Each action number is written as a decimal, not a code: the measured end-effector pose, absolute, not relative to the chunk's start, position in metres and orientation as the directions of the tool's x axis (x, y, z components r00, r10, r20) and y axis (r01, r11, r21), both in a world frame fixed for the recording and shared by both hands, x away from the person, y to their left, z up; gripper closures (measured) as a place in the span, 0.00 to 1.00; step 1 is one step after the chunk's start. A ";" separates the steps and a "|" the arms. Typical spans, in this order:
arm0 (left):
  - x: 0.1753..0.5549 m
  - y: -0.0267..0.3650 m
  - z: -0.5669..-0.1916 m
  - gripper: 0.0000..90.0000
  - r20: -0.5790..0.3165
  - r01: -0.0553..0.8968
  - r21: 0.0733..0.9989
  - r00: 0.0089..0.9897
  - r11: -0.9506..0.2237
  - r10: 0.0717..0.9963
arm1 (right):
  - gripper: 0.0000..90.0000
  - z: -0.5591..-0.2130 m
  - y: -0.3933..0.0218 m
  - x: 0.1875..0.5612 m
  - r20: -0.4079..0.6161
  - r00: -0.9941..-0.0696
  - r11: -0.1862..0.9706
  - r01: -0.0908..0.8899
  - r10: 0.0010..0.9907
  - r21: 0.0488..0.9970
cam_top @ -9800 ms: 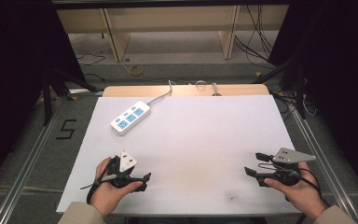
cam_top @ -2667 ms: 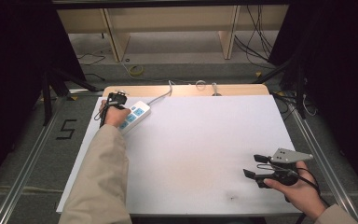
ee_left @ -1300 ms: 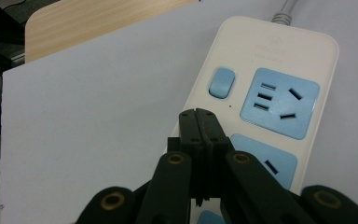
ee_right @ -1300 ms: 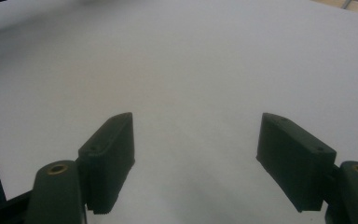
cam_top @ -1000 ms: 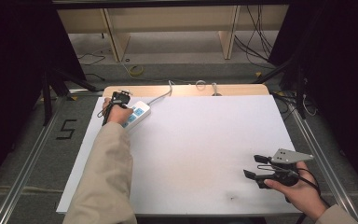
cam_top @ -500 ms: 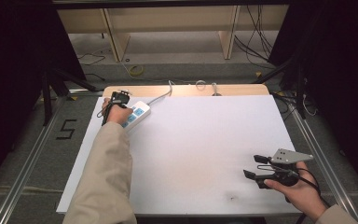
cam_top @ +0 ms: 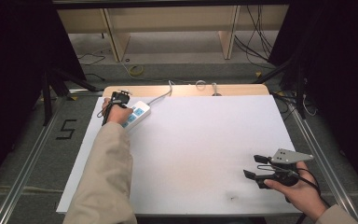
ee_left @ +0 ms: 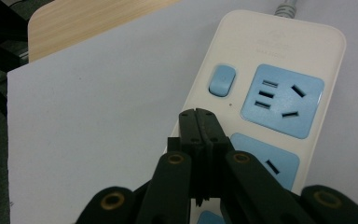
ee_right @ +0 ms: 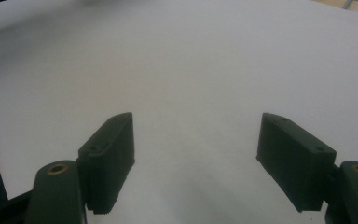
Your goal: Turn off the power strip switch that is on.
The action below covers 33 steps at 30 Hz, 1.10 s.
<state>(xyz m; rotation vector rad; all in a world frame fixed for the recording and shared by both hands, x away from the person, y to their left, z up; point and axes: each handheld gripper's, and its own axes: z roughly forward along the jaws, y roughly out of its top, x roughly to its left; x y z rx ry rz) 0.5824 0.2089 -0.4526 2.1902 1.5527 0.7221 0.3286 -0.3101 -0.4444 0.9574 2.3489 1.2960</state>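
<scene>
Jaws pressed flat together, nothing between them, the left gripper hangs over the near edge of the white power strip, tips just short of its blue switch (whether they touch the casing cannot be told). From the high view the strip lies at the table's far left corner, half under the person's left hand. The right gripper rests at the near right, jaws spread wide over bare white tabletop, holding nothing.
</scene>
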 end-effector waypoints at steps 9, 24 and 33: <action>0.583 0.209 -0.453 1.00 0.202 0.760 0.558 0.266 -0.334 0.943 | 0.31 -0.444 -0.310 0.328 0.062 -0.736 0.373 0.412 0.674 0.831; 0.583 0.208 -0.452 1.00 0.205 0.760 0.556 0.268 -0.337 0.941 | 0.31 -0.444 -0.310 0.328 0.058 -0.738 0.375 0.407 0.672 0.833; 0.583 0.209 -0.452 1.00 0.201 0.761 0.558 0.264 -0.332 0.943 | 0.31 -0.444 -0.310 0.328 0.059 -0.736 0.374 0.409 0.674 0.832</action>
